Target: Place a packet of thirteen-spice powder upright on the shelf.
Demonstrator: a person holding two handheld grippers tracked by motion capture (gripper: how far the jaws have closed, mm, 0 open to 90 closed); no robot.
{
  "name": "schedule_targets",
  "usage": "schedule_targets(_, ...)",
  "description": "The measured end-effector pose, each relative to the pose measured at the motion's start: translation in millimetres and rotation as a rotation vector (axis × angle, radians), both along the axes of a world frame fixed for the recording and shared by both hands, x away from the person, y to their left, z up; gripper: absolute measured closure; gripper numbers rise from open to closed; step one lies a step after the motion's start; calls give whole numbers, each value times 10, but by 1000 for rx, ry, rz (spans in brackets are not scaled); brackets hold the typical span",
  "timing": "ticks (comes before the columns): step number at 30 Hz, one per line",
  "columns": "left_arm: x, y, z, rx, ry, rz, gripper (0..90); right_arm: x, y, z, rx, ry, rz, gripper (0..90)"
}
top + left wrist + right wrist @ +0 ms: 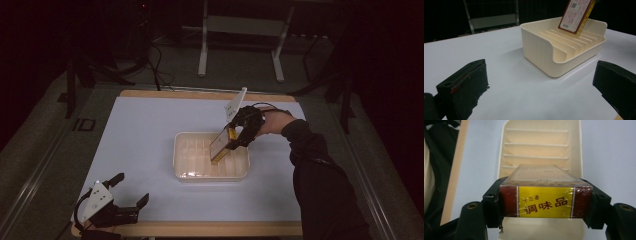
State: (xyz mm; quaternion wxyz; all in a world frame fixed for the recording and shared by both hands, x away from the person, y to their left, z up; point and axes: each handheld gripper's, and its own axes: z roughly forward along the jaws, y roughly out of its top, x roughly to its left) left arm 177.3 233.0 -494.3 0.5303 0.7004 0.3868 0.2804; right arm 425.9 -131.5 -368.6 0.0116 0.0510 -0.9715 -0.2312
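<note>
Right claw (235, 137) grips a seasoning box (545, 195), tilted, its lower end in the slotted tray (182, 167) below. Left claw (131, 189) lies open on the desk (145, 130), tray ahead of it.

One slotted tray (182, 150), one box (220, 145), two grippers.

black sleeve (320, 175), black hand-held gripper (239, 134), grey plate.

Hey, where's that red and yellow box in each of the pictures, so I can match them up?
High view: the red and yellow cellophane-wrapped box sits right of centre, tilted, its lower end in the cream plastic slotted tray, clamped by the right tool.
Left gripper view: top right, leaning into the tray's far slots.
Right gripper view: lower centre, its yellow end face toward the camera.
Shared landmark: the tray's dividers.
</note>
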Motion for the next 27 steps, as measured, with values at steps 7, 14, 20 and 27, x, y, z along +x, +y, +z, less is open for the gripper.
schedule_targets(7,-1,-4,0,3,2,-2,1,24,52,-113,-30,5,-11,319)
schedule_targets(14,4,-10,-4,3,5,-7,1,33,105,-178,-35,14,-24,318)
schedule_targets(20,6,-14,-5,3,6,-8,1,31,170,-222,-34,18,-33,318)
schedule_targets(27,6,-12,-5,2,6,-10,1,21,274,-335,-25,22,-33,319)
